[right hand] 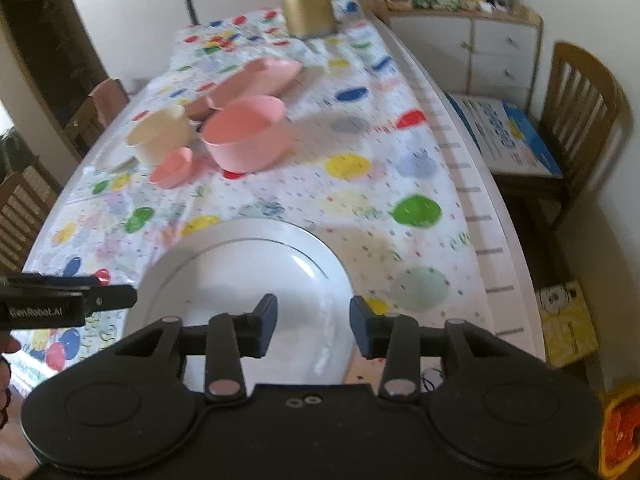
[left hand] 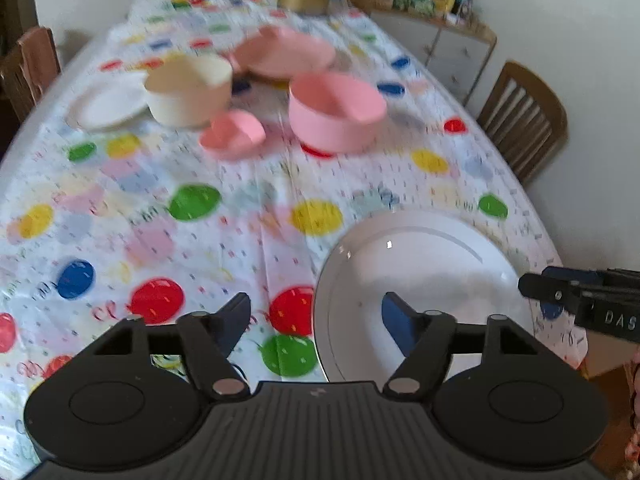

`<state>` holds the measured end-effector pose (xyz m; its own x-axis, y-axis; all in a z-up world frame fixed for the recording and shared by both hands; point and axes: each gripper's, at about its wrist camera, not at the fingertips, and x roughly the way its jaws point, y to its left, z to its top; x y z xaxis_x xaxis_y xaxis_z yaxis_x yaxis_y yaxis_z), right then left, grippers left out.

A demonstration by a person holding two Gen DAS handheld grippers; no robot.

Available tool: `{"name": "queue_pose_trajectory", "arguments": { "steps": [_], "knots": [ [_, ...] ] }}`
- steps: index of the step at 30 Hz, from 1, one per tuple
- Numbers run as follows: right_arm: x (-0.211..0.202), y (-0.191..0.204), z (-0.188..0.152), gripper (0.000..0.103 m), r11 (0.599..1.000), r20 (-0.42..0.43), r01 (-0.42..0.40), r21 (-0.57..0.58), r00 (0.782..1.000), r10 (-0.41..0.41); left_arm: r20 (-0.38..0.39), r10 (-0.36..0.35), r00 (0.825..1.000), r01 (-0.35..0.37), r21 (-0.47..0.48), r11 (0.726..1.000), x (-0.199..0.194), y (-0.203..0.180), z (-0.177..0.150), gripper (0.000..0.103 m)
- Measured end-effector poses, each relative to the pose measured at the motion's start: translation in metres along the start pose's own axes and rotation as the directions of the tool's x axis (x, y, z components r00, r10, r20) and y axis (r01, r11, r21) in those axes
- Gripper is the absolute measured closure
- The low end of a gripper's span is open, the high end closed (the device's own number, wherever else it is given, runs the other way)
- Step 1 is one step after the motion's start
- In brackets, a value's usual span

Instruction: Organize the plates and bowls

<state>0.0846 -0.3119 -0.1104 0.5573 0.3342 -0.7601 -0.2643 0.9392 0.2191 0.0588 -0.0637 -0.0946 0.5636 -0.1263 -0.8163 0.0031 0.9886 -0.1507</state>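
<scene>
**Big plate down, fingers clear**

Left gripper [left hand: 316,316] fingers spread wide, right gripper [right hand: 313,330] fingers partly apart, gripping nothing. Large white plate [left hand: 432,276] flat on the table [left hand: 200,240] beneath both, bare. Well beyond the fingertips: pink bowl [left hand: 336,116], cream bowl [left hand: 190,90], both seemingly empty.
</scene>
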Motion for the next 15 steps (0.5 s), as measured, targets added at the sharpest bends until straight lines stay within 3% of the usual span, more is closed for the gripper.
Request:
{"name": "queue_pose_trajectory", "arguments": {
  "steps": [15],
  "knots": [
    [-0.03,0.048,0.02,0.022,0.99,0.1,-0.073,-0.125,0.991,0.086,0.141,0.047,0.989,-0.038,-0.062,0.997,-0.054,0.016,0.007,0.027]
  ]
}}
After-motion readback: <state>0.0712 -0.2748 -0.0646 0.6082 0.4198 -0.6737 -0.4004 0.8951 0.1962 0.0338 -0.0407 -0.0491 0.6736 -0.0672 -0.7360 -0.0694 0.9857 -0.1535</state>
